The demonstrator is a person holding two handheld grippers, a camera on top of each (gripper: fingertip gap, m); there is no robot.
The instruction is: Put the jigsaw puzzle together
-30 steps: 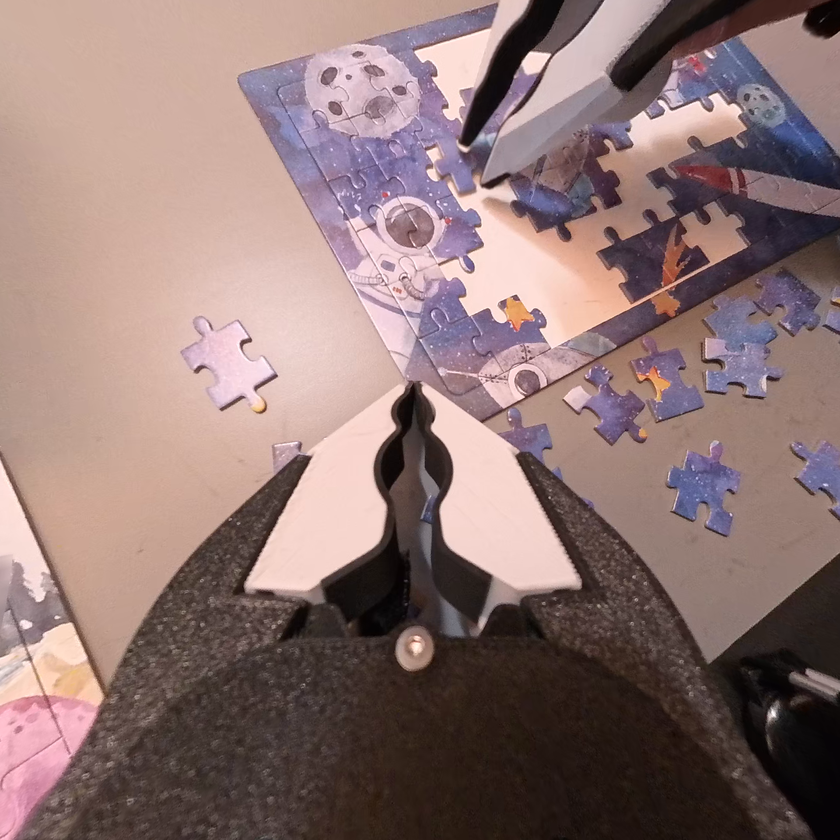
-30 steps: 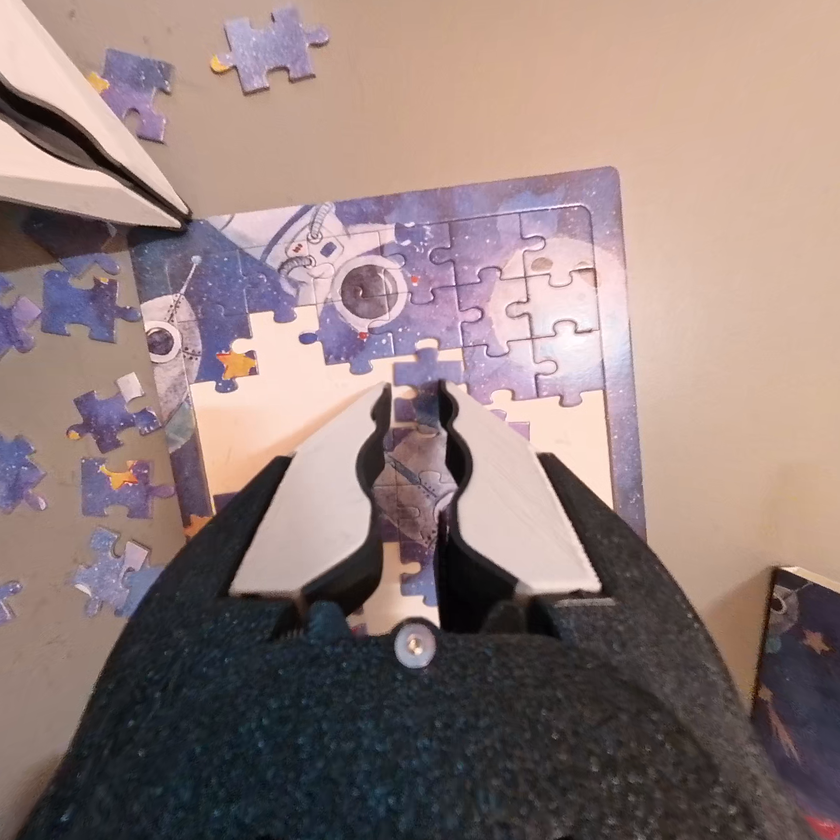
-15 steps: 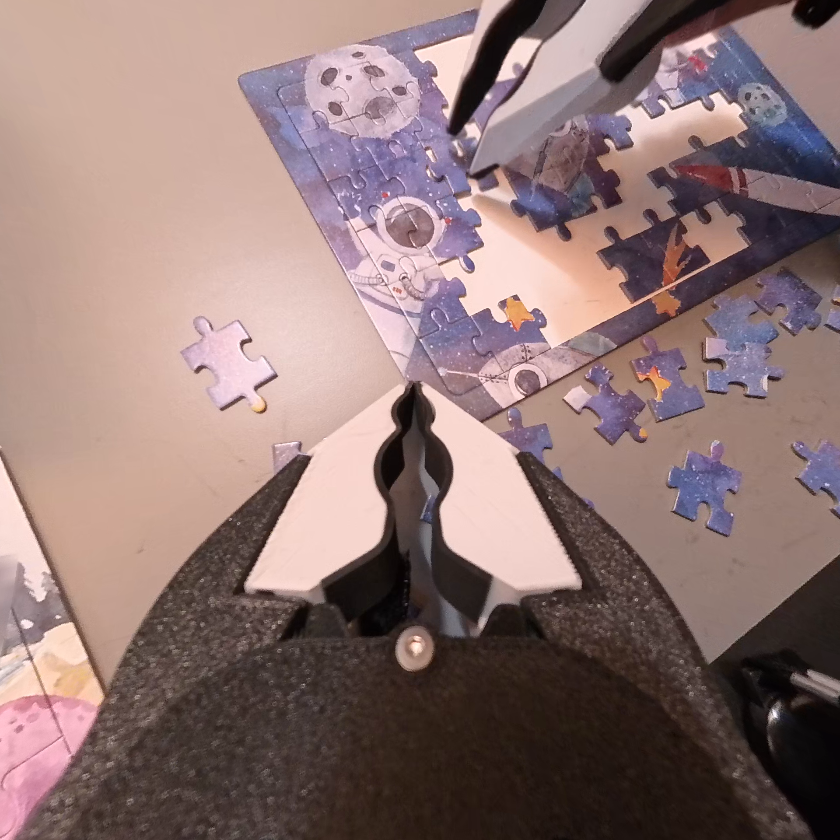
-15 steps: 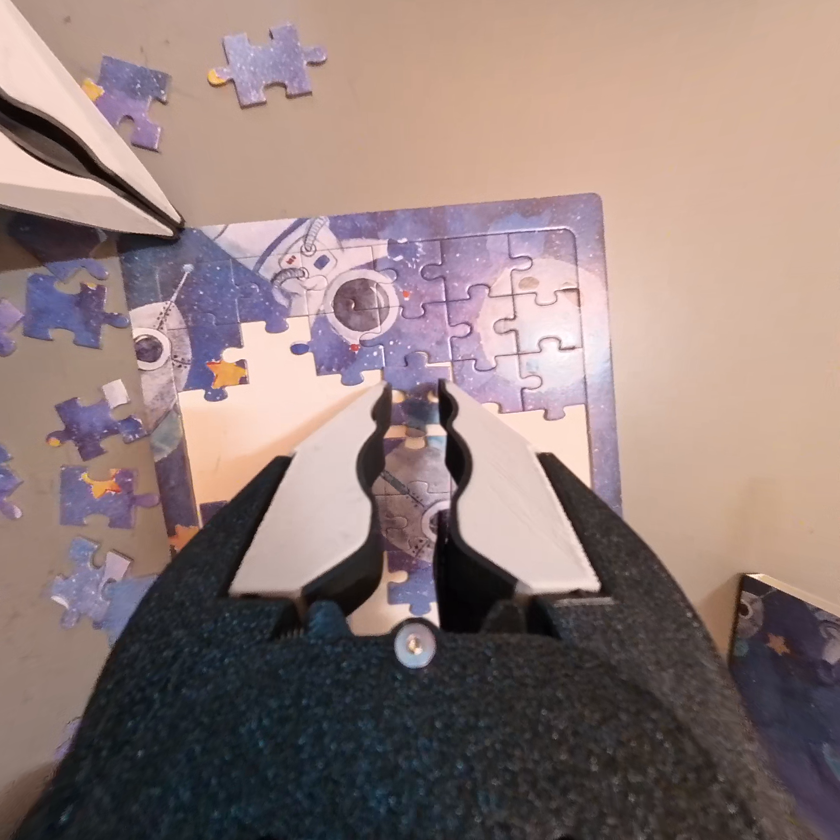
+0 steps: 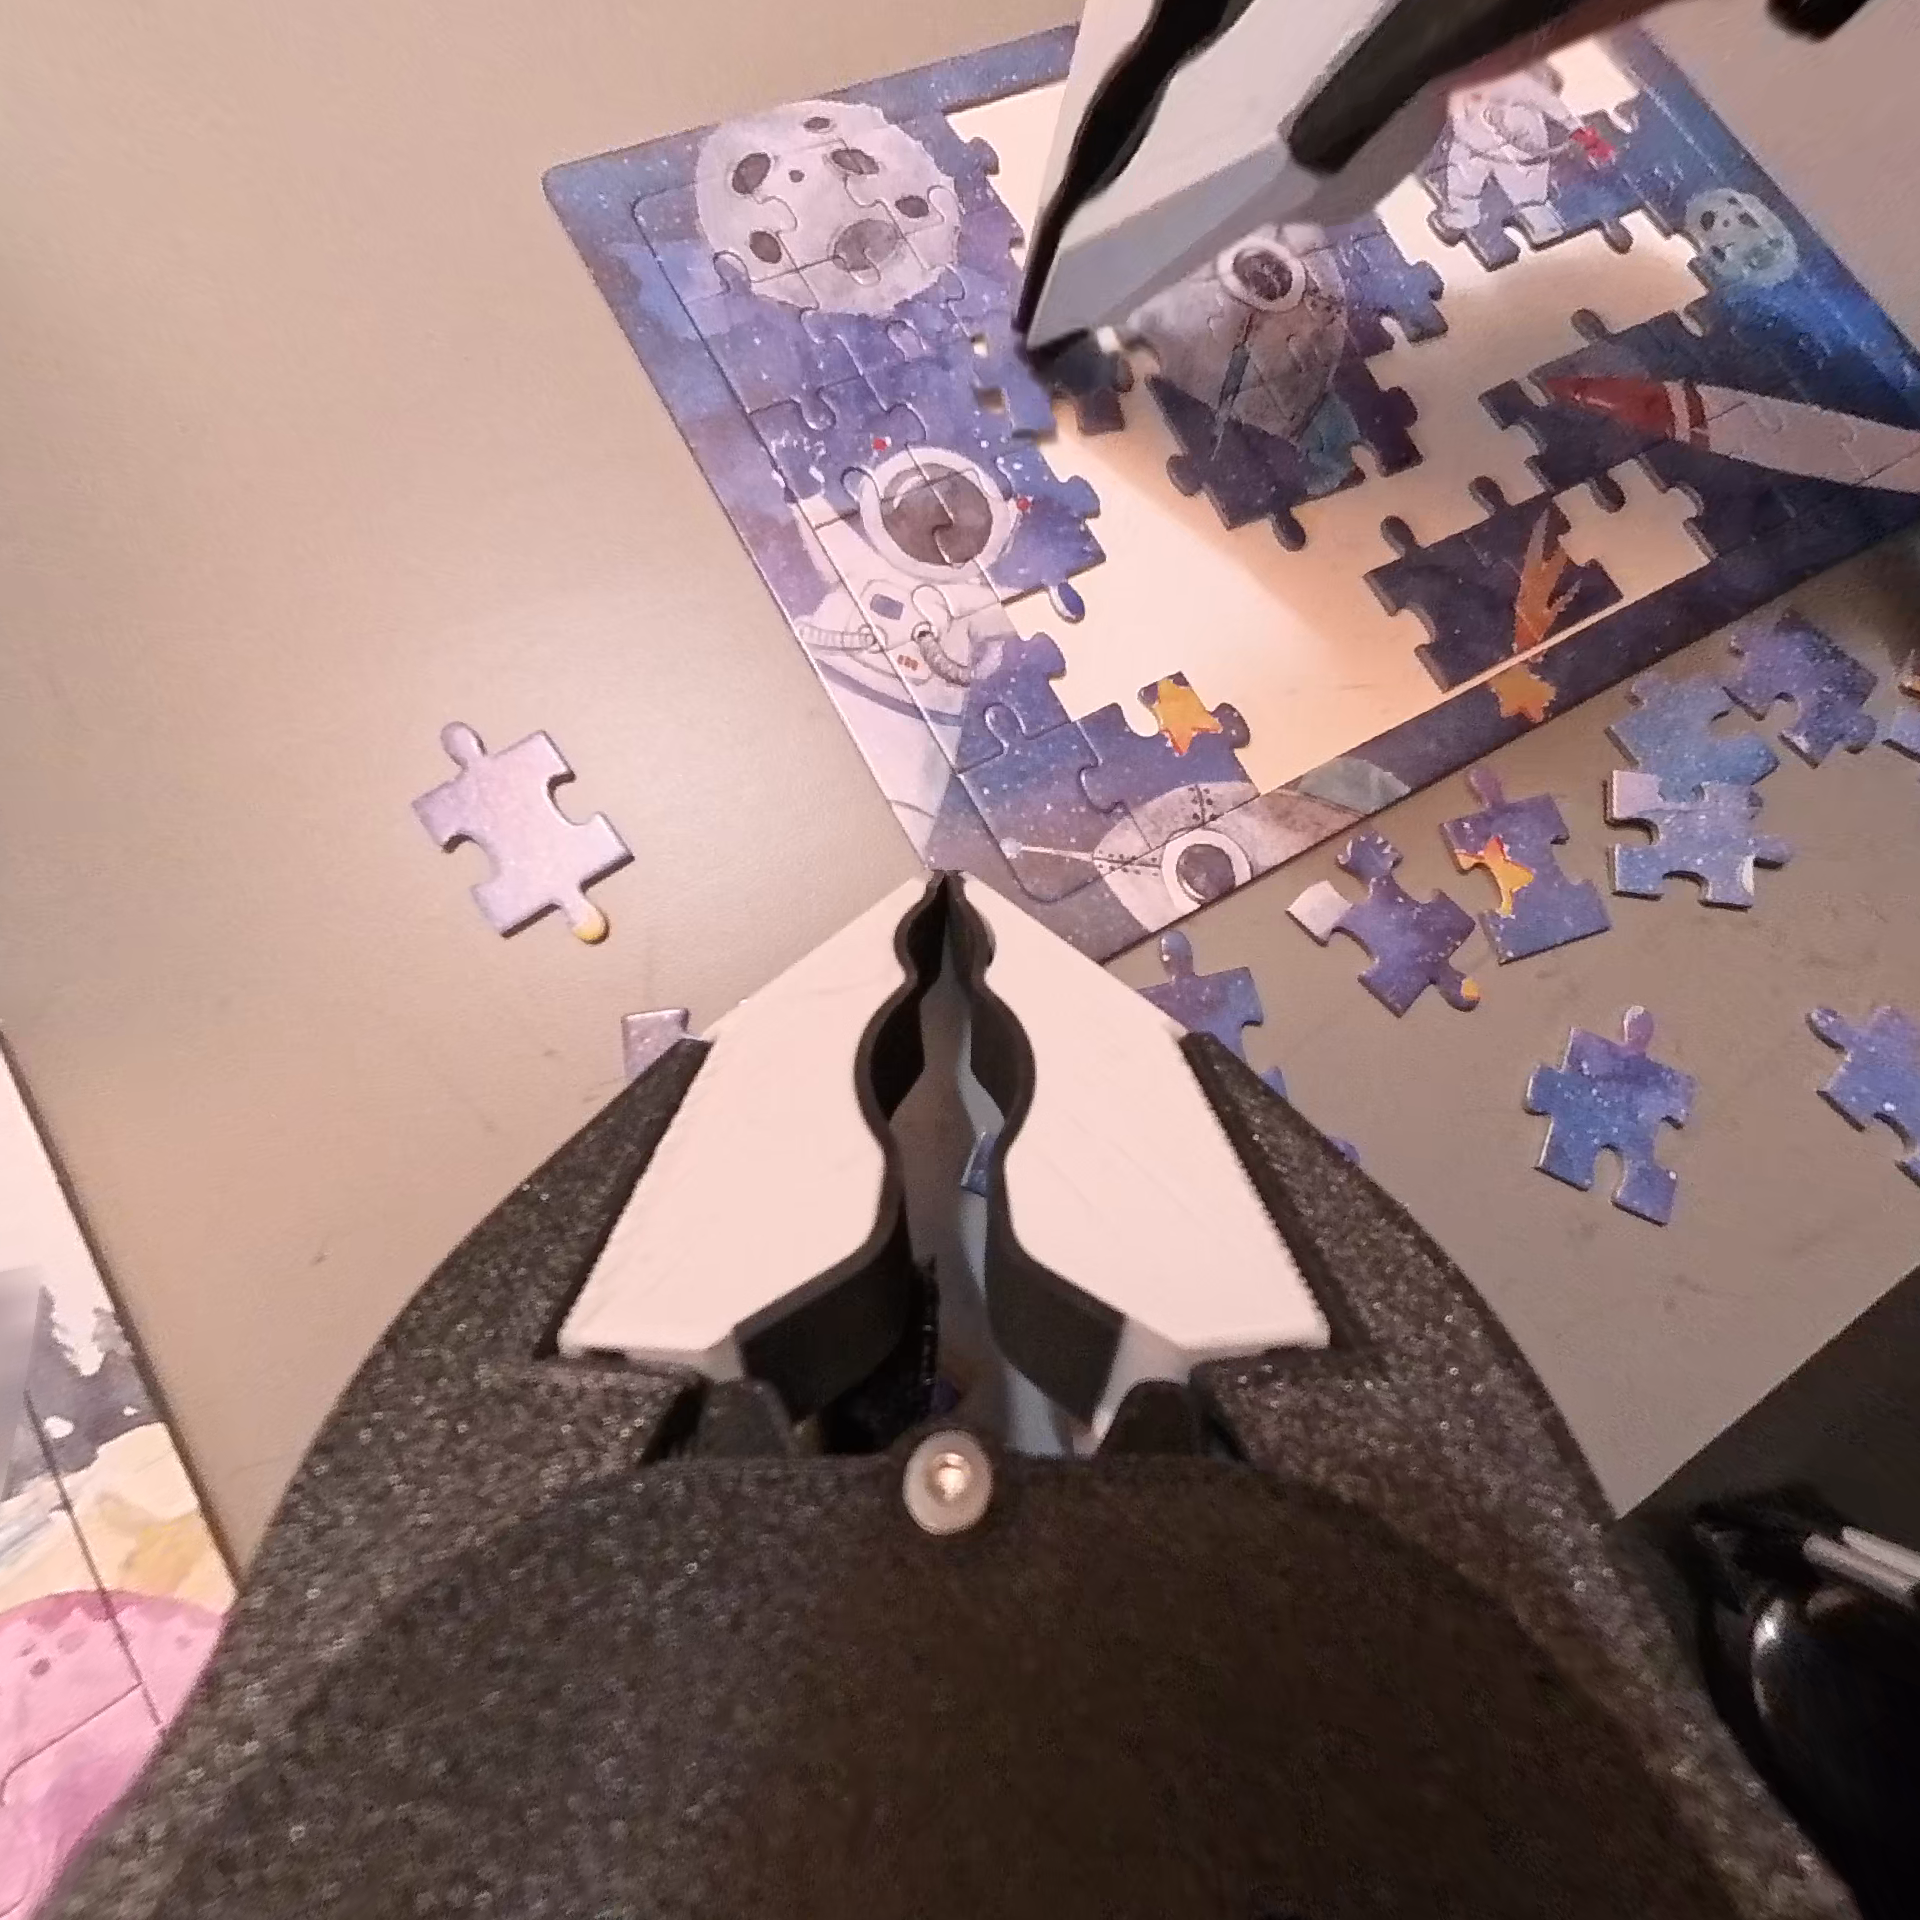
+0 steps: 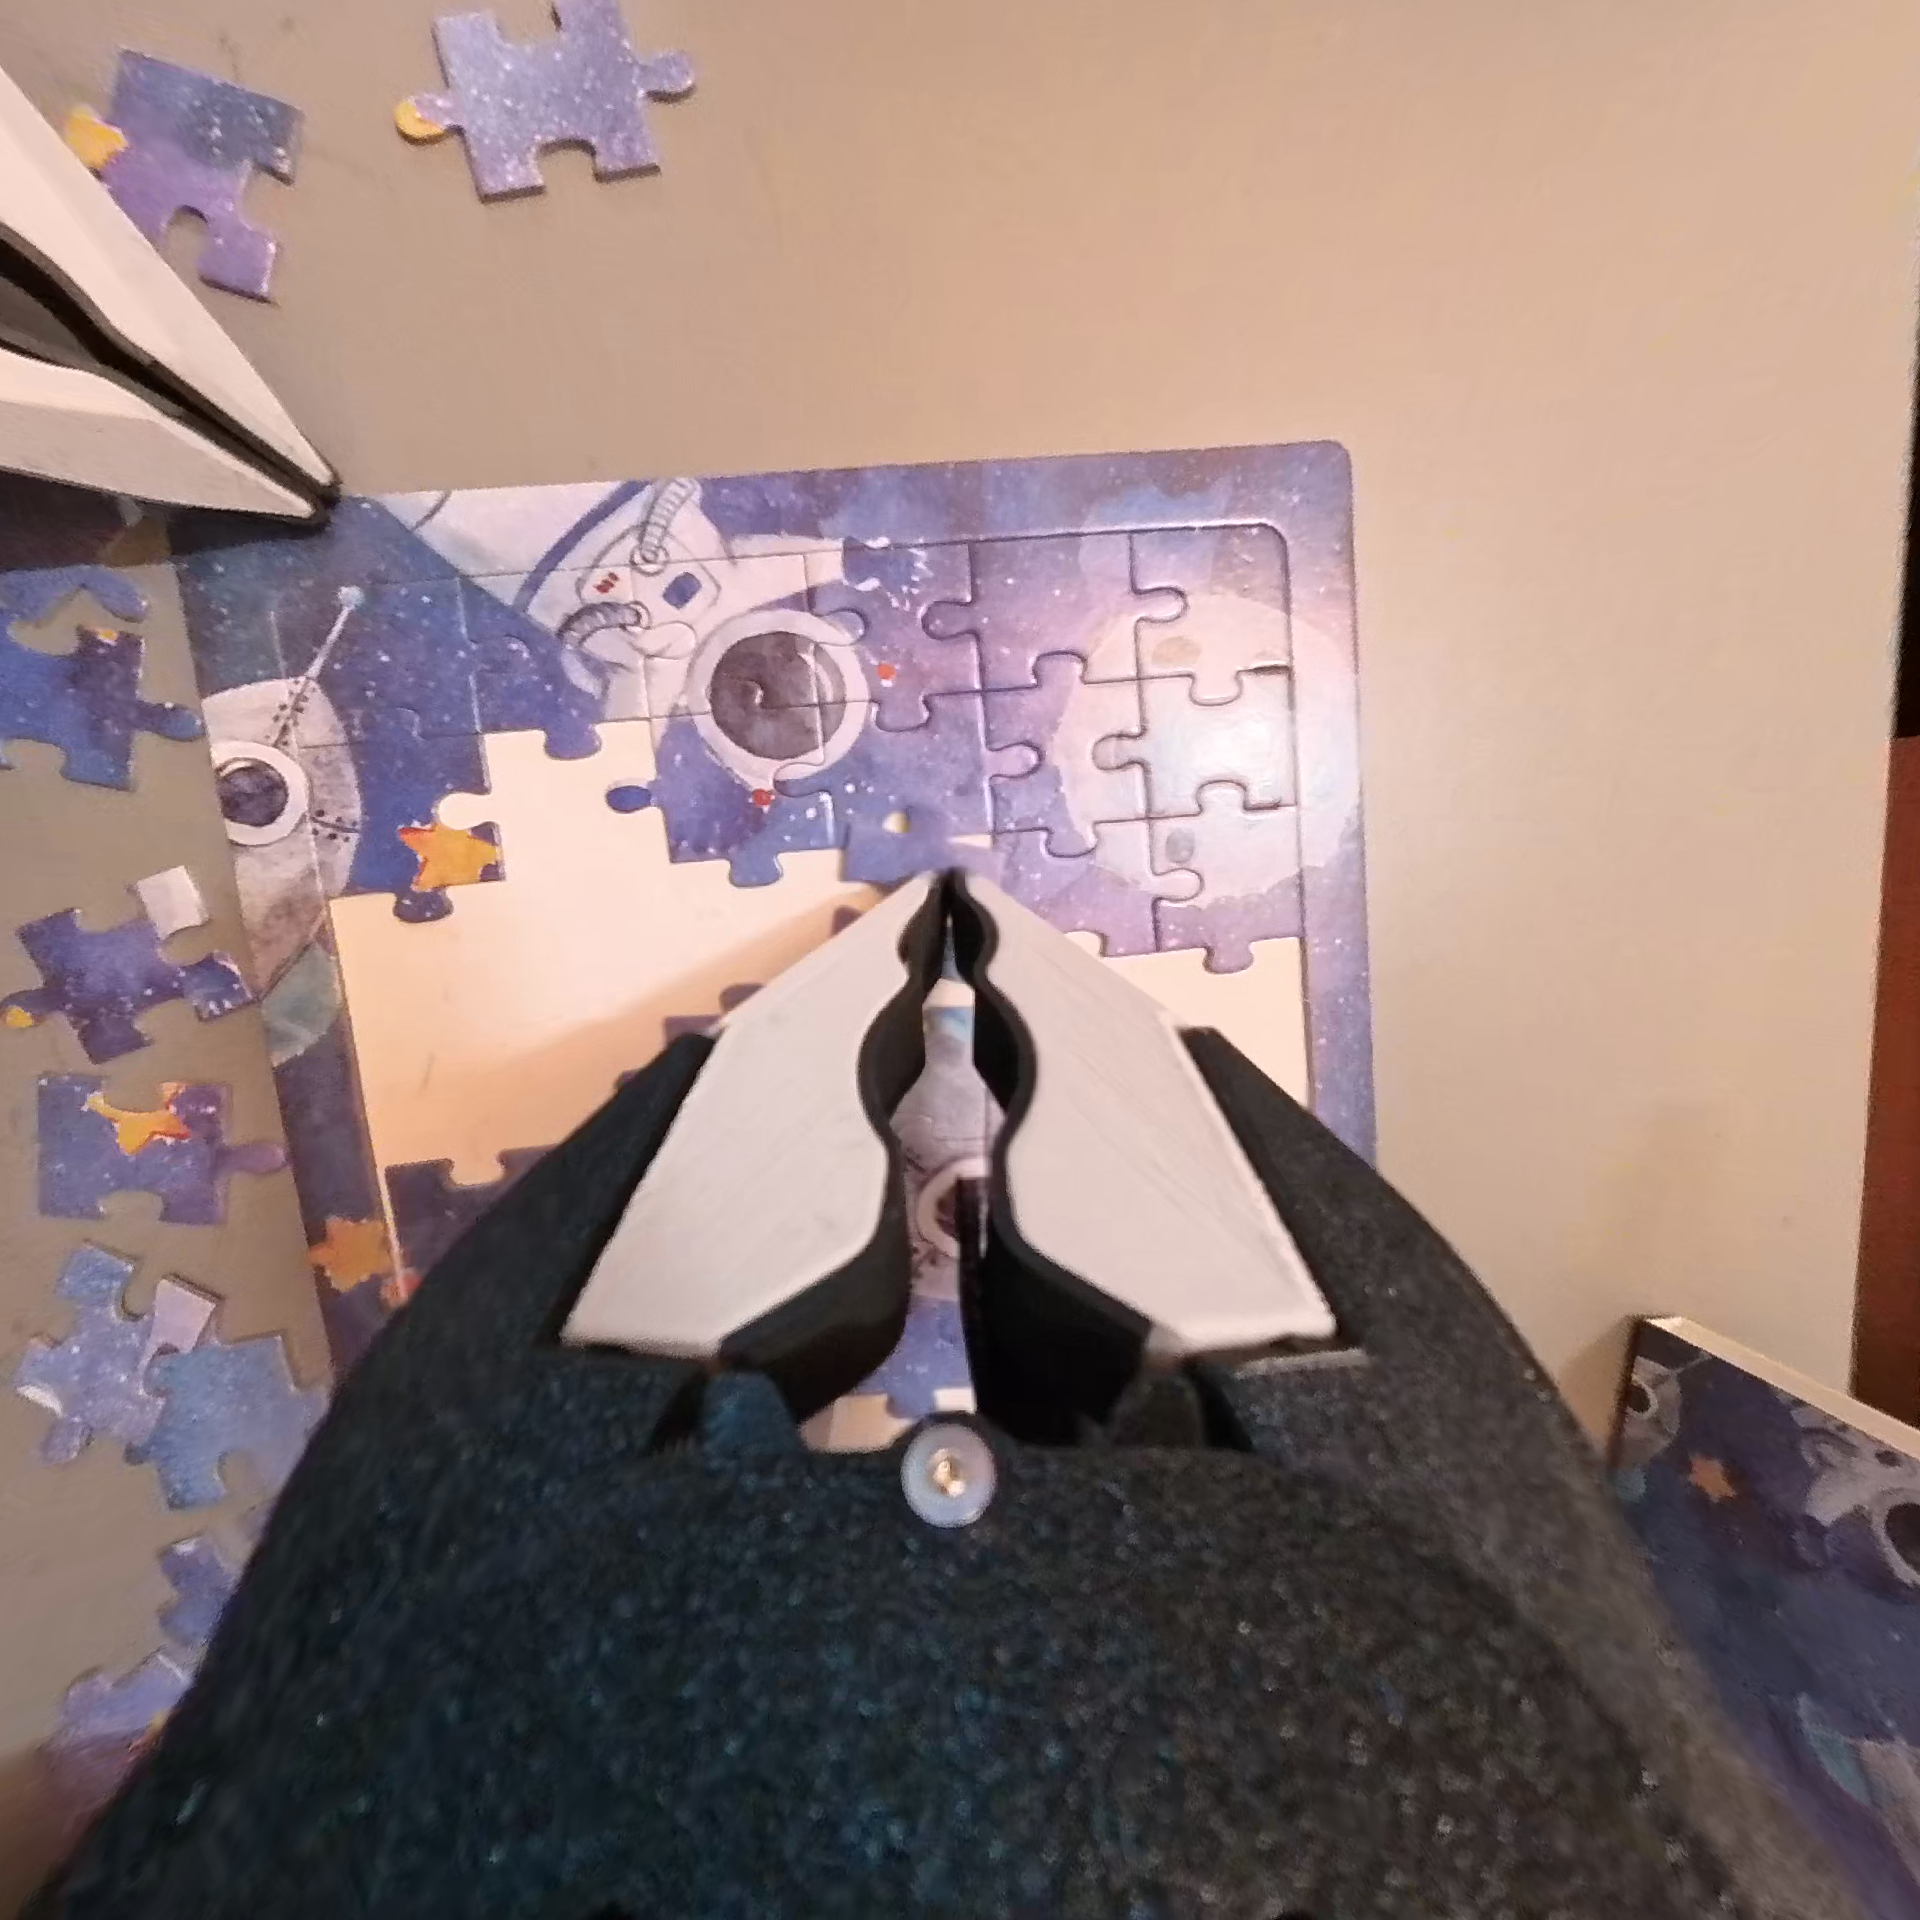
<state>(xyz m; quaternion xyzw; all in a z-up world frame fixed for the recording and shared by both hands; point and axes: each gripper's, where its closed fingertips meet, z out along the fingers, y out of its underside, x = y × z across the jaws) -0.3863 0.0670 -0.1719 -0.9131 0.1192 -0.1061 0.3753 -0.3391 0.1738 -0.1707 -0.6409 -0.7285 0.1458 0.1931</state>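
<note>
Item: space-themed jigsaw puzzle (image 6: 1320, 665) in its frame on the tan table (image 5: 260, 416), part filled, cream backing bare at centre; loose pieces (image 5: 1605, 1117) lie just beside the frame. Right gripper (image 6: 948, 878), fingers closed with nothing held, tips pressing a blue piece (image 5: 1023, 400) at the assembled edge; left gripper (image 5: 943, 883), closed and empty, sits at the frame's corner. Handling, as judged: press straight down until the tab seats flush, with the left bracing the frame against sliding.

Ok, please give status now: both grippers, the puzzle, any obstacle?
Right gripper shut, tips on a piece in the puzzle. Left gripper shut, empty, at the puzzle's corner. Nothing in the way.
</note>
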